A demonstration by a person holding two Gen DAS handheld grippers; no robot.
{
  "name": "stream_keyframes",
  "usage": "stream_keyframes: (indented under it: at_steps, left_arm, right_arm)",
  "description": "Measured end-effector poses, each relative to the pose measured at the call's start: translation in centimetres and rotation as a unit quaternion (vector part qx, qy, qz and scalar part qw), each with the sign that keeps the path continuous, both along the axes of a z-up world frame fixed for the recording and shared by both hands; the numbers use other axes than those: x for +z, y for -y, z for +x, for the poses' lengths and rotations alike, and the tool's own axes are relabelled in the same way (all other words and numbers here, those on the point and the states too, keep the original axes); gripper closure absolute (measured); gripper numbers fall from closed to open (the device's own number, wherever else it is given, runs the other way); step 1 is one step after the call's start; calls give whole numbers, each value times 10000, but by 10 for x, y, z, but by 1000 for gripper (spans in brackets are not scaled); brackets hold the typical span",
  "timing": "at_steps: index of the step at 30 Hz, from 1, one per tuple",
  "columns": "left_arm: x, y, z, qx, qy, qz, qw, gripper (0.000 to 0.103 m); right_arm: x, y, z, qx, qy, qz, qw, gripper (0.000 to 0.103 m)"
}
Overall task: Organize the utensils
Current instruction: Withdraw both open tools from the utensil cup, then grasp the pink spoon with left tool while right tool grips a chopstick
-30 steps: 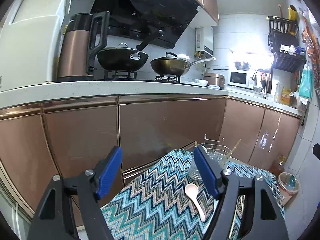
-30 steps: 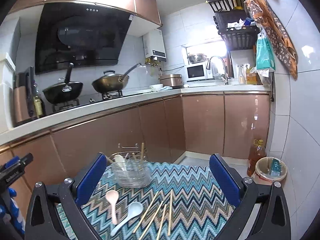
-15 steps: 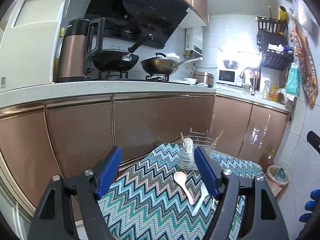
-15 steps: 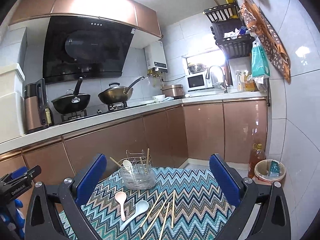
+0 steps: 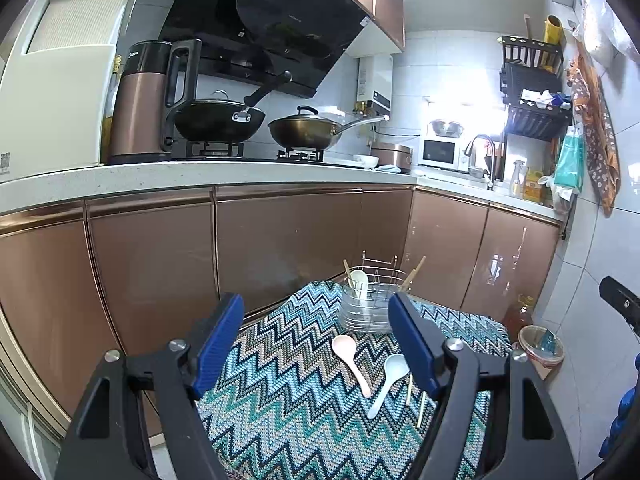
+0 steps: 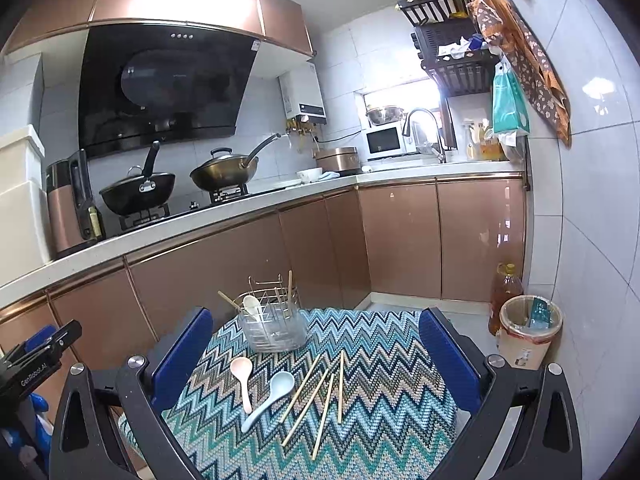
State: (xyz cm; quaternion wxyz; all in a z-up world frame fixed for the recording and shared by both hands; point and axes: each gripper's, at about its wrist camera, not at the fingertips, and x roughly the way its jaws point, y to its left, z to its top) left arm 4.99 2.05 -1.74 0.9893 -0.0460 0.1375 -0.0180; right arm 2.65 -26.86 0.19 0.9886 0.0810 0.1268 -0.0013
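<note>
A clear utensil holder [image 6: 275, 327] with a wire frame stands at the far end of a zigzag-patterned cloth [image 6: 380, 360]; a white spoon and some chopsticks stand in it. In front of it lie a pink spoon [image 6: 242, 376], a pale blue spoon [image 6: 269, 397] and several loose chopsticks [image 6: 320, 392]. The holder [image 5: 366, 304], pink spoon [image 5: 350, 362] and blue spoon [image 5: 388, 380] also show in the left wrist view. My left gripper [image 5: 316, 344] and right gripper [image 6: 316, 360] are both open, empty, and held above the near part of the cloth.
Brown kitchen cabinets [image 6: 312, 248] run behind the cloth under a white counter with two woks [image 6: 224, 174] and a kettle [image 5: 140, 100]. An oil bottle [image 6: 505, 292] and a small bin [image 6: 528, 328] stand on the floor at the right by the tiled wall.
Both views have shifted so the holder, spoons and chopsticks sit more fully in view and nearer the centre. Both grippers stay open and empty.
</note>
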Motion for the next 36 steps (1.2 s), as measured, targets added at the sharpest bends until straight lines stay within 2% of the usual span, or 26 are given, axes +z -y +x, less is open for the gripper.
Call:
stream_keyframes:
  at_steps: [4, 10, 15, 19, 21, 23, 26, 30, 36]
  left_arm:
    - [-1, -2, -3, -68, -33, -54, 10000, 30]
    - [-3, -17, 5, -180, -364, -361, 9985, 30]
    - [-10, -30, 20, -412, -736, -608, 9946, 30]
    - [-26, -32, 43, -669, -1176, -715, 9882, 30]
    - [-38, -32, 60, -790, -1470, -810, 9826, 30]
    - [-51, -32, 80, -860, -1767, -895, 9764, 30]
    - [-70, -32, 111, -882, -2156, -974, 9676, 31]
    - [-97, -28, 150, -980, -2652, -1105, 9528, 31]
    - [-132, -3, 199, -1352, -3229, -1174, 9293, 42]
  right_arm:
    - [4, -5, -8, 57, -14, -128, 9999, 0]
    - [7, -3, -7, 200, -210, -82, 9995, 0]
    - [-7, 1, 14, 416, -719, 35, 9965, 1]
    - [-27, 5, 49, 713, -1297, 270, 9886, 11]
    - [-38, 7, 74, 902, -1645, 360, 9816, 22]
    - [-50, 7, 96, 1067, -1965, 404, 9738, 40]
    - [-73, 6, 138, 1304, -2557, 391, 9571, 56]
    - [-113, 10, 197, 1457, -3371, 502, 9288, 64]
    - [-169, 15, 258, 1475, -4142, 672, 8956, 75]
